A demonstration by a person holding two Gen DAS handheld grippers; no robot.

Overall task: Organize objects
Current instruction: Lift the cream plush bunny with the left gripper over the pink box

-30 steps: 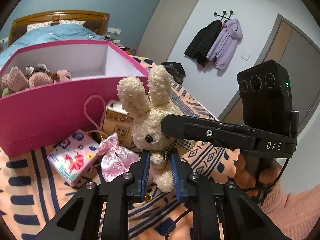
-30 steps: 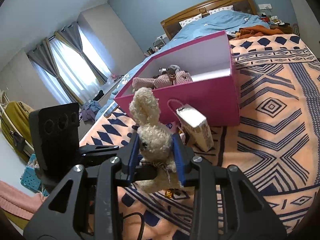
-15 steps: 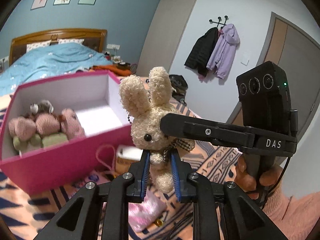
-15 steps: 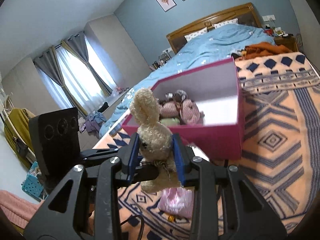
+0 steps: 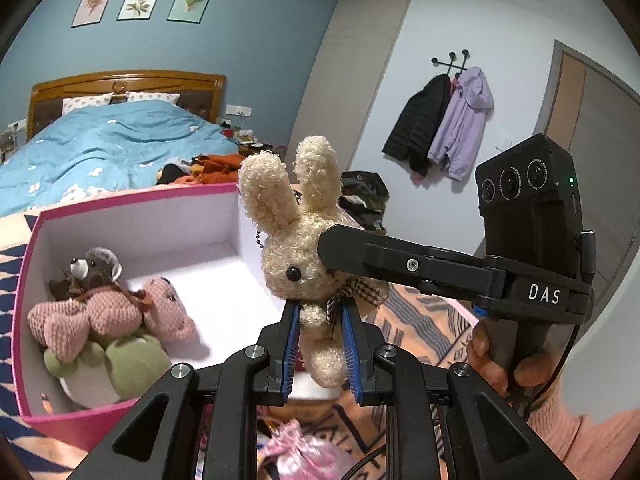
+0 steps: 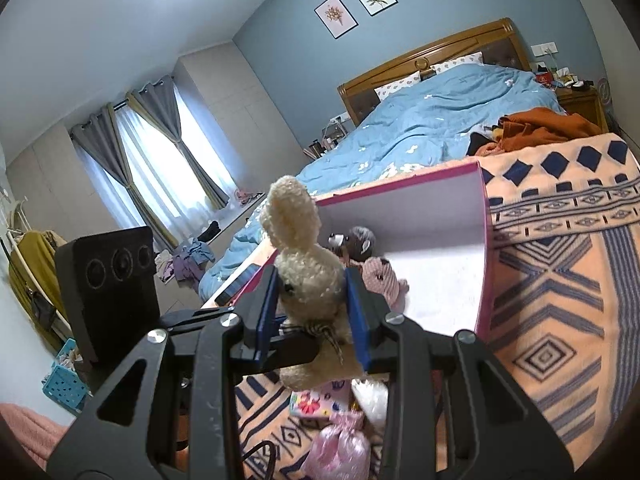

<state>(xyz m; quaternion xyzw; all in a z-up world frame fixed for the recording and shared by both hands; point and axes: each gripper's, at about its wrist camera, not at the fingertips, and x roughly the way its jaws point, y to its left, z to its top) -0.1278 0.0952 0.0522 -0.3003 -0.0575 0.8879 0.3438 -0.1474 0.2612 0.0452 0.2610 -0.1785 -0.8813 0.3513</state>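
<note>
A cream plush bunny [image 5: 288, 248] with a plaid bow hangs in the air, held by both grippers. My left gripper [image 5: 318, 316] is shut on its body and legs. My right gripper [image 6: 310, 286] is shut on its head, and one of its fingers [image 5: 372, 254] reaches in from the right in the left wrist view. The bunny [image 6: 292, 216] hangs over the near wall of an open pink box [image 5: 120, 204] with a white inside. Several plush toys [image 5: 104, 312] lie at the box's left end.
Below the grippers, a pink satin pouch [image 6: 340, 444] and a floral packet [image 6: 316, 402] lie on the orange patterned blanket [image 6: 560, 320]. A bed with a blue duvet [image 6: 440, 120] stands behind the box. A person's hand [image 5: 492, 360] holds the right gripper's handle.
Both grippers have risen with the bunny held between them. The box has dropped lower in both views, so its inside and the toys in it now show from above.
</note>
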